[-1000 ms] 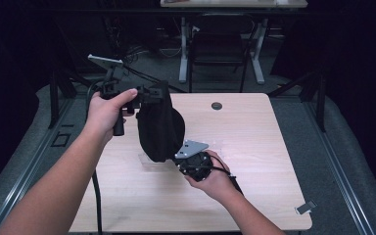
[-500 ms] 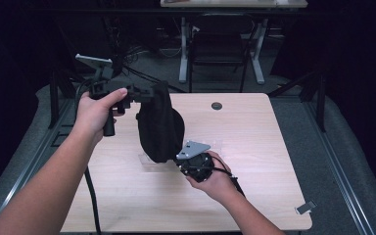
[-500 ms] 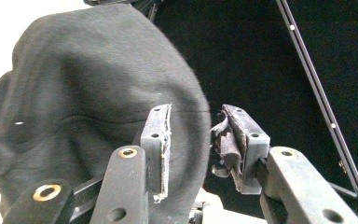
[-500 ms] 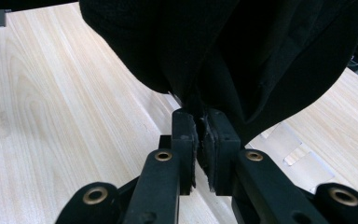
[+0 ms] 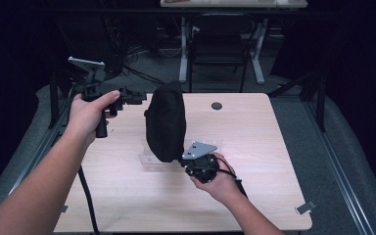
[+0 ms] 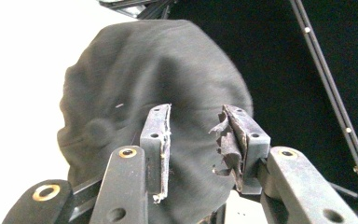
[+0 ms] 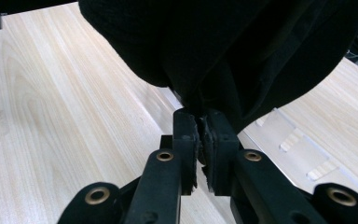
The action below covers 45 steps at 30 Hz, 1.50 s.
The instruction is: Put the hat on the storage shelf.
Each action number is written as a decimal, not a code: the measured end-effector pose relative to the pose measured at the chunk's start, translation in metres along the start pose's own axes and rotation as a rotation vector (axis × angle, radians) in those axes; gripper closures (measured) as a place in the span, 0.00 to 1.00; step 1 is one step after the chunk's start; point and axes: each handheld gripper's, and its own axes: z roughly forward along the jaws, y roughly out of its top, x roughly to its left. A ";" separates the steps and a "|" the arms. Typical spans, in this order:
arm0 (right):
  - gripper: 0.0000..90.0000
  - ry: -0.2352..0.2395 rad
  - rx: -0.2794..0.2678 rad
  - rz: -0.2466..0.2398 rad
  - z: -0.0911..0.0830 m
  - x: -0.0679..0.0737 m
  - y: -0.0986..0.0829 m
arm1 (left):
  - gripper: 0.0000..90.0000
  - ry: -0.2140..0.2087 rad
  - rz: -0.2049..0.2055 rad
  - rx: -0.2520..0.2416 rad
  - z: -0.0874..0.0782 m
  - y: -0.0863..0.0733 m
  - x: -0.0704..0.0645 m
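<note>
No lettering, label, brand mark or number can be read anywhere in these frames. The black cap at the middle of the high view shows plain dark fabric, and up close in the left gripper view it is just as bare. The pale wood counter carries no print. The small tags at the lower right edge of the frame in the high view are too small to make out.

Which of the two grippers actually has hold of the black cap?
The right gripper: its jaws are pinched shut on the black cap's lower edge. The left gripper stands open, jaws apart, short of the fabric.
</note>
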 end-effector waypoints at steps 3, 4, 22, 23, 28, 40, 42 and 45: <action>0.94 0.001 0.005 0.000 -0.001 -0.002 -0.002 | 0.70 0.006 -0.009 -0.003 -0.001 -0.002 0.003; 0.94 0.006 0.006 0.007 -0.001 -0.002 -0.004 | 0.70 0.009 -0.001 0.001 -0.002 -0.002 0.005; 0.95 0.016 0.028 0.112 0.002 -0.019 -0.028 | 0.68 0.083 -0.023 0.018 -0.006 -0.015 0.040; 0.95 0.011 0.034 0.112 0.001 -0.020 -0.029 | 0.68 0.090 -0.016 0.019 -0.007 -0.016 0.044; 0.94 0.005 0.034 0.112 0.000 -0.021 -0.032 | 0.67 0.132 -0.009 0.027 -0.008 -0.021 0.053; 0.87 -0.027 0.061 0.110 -0.008 -0.022 -0.046 | 0.64 0.243 0.021 0.041 -0.012 -0.035 0.077; 0.86 -0.031 0.059 0.111 -0.011 -0.022 -0.049 | 0.63 0.278 0.052 0.045 -0.013 -0.036 0.080; 0.84 -0.038 0.060 0.108 -0.016 -0.021 -0.052 | 0.63 0.311 0.071 0.053 -0.013 -0.039 0.084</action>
